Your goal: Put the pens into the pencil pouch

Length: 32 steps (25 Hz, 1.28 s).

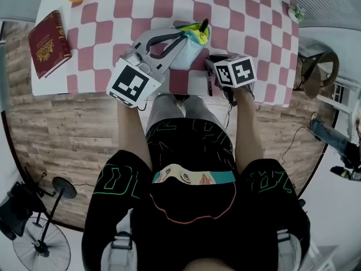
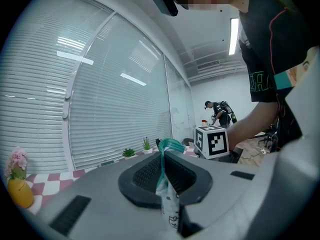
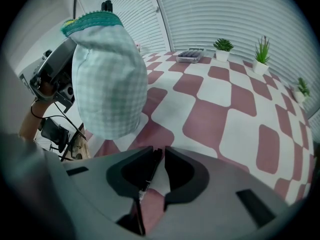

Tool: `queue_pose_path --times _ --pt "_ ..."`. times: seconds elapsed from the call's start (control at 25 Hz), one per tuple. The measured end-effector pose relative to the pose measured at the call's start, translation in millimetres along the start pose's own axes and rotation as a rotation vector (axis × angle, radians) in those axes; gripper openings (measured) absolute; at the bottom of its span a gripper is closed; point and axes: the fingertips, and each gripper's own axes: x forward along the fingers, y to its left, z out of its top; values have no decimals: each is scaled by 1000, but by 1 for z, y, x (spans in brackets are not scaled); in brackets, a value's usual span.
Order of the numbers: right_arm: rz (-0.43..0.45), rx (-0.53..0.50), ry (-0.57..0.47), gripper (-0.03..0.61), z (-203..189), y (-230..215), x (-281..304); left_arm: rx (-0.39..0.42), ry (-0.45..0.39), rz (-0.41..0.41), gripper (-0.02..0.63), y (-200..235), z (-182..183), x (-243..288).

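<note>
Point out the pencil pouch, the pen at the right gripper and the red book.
pencil pouch (image 3: 107, 79), right gripper view, its checked side.
pen (image 3: 150, 174), right gripper view, mid-barrel between the jaws.
red book (image 1: 49, 43), head view, cover centre.

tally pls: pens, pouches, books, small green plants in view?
pens: 2
pouch: 1
book: 1
green plants: 3
total: 7
</note>
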Motion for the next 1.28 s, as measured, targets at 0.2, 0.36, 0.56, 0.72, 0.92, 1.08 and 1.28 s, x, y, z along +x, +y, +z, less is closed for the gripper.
queue_pose_path --times 0.2,0.36,0.56,0.72,0.92,1.08,1.28 --pt "17 -18 38 87 -3 5 5 11 4 1 15 0 2 2" --pt "38 1 49 75 -4 7 7 19 -2 9 15 0 6 2" --pt "67 27 23 53 -4 9 5 32 -12 11 15 -4 15 5" --pt "62 31 -62 49 5 2 -9 44 -13 7 15 -8 21 10" --pt "39 69 -218 49 24 -16 -43 54 -36 -1 15 -14 33 18" --pt "39 107 -348 49 39 -28 -76 71 -46 -15 15 -21 43 28" --pt "10 115 -475 49 51 -44 -118 100 -47 -41 15 -35 53 43"
